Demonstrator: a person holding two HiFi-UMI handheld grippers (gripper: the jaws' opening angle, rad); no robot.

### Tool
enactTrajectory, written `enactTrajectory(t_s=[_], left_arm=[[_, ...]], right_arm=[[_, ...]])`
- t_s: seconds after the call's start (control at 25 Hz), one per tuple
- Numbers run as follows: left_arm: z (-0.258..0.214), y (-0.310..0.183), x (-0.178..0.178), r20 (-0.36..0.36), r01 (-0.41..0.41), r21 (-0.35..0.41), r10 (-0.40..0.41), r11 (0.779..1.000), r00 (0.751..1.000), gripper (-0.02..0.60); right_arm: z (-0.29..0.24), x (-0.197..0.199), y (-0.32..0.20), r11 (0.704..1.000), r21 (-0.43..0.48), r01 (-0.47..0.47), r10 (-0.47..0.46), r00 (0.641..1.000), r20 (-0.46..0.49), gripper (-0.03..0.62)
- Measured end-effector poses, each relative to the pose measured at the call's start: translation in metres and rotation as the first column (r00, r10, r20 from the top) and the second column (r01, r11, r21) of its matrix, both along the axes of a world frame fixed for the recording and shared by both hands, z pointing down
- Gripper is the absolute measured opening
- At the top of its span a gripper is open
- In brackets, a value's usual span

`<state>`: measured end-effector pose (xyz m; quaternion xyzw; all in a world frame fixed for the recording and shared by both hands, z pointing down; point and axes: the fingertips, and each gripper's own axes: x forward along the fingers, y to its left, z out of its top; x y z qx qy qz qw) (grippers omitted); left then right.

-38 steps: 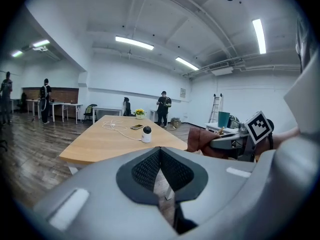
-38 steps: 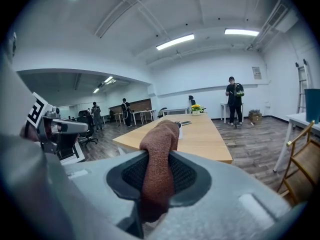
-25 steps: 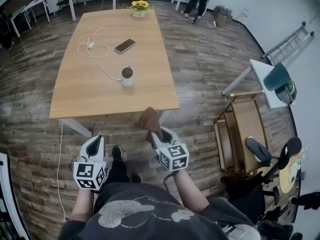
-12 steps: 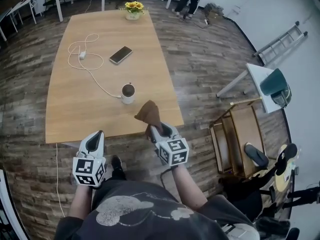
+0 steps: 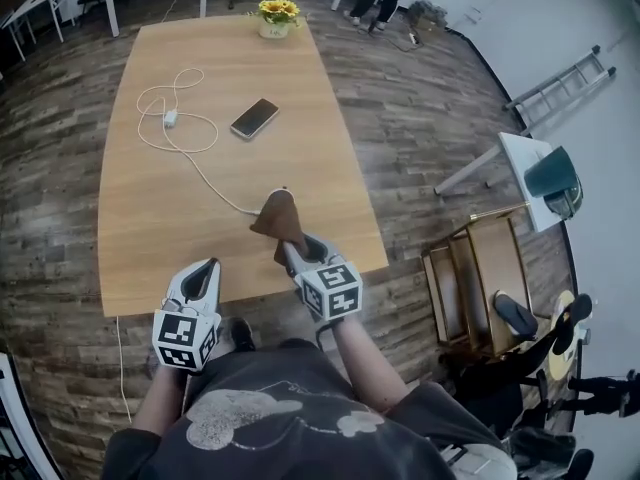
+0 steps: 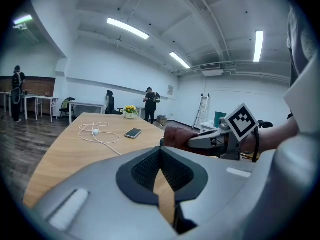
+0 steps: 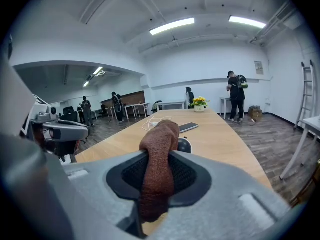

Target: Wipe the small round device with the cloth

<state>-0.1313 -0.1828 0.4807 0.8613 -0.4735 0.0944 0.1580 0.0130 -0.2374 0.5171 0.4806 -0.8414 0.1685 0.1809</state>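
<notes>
Cloth [image 7: 159, 149], likely soft and limp, sat pinched in the right gripper [image 5: 292, 255], device [image 7: 185, 145] at twelve o'clock; left gripper [image 6: 160, 155] closed, empty.

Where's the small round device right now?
In the right gripper view the small round device sits on the table just behind the cloth held in the right tongs; the cloth nearly hides it in the head view.
</notes>
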Motion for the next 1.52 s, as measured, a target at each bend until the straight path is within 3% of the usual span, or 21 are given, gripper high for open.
enactTrajectory(t_s=[0.2,0.44,1.2,1.36,1.52], left_arm=[[0.002,-0.014,-0.010,0.003,-0.003,-0.006,0.003,1.000,1.000,0.020],[0.009,-0.016,-0.013,0.000,0.009,-0.035,-0.009,0.999,1.000,0.019],[0.004,-0.040,0.054,-0.015,0.015,-0.032,-0.016,0.999,1.000,0.020],[0.003,-0.041,0.057,-0.007,0.039,-0.036,-0.039,0.999,0.999,0.020],[0.005,-0.040,0.058,0.005,0.066,-0.039,-0.066,0.997,0.998,0.020]], right_arm=[[0.011,-0.017,-0.021,0.999,-0.044,0.003,-0.004,1.000,-0.029,0.080],[0.025,-0.011,-0.031,0.995,-0.096,0.007,-0.012,0.999,-0.046,0.080],[0.041,0.100,-0.033,0.984,-0.159,-0.077,0.061,0.993,-0.105,0.080],[0.018,0.073,-0.028,0.994,-0.089,0.068,-0.070,0.997,-0.013,0.080],[0.017,0.033,-0.015,0.961,-0.061,0.270,-0.271,0.962,-0.010,0.081]])
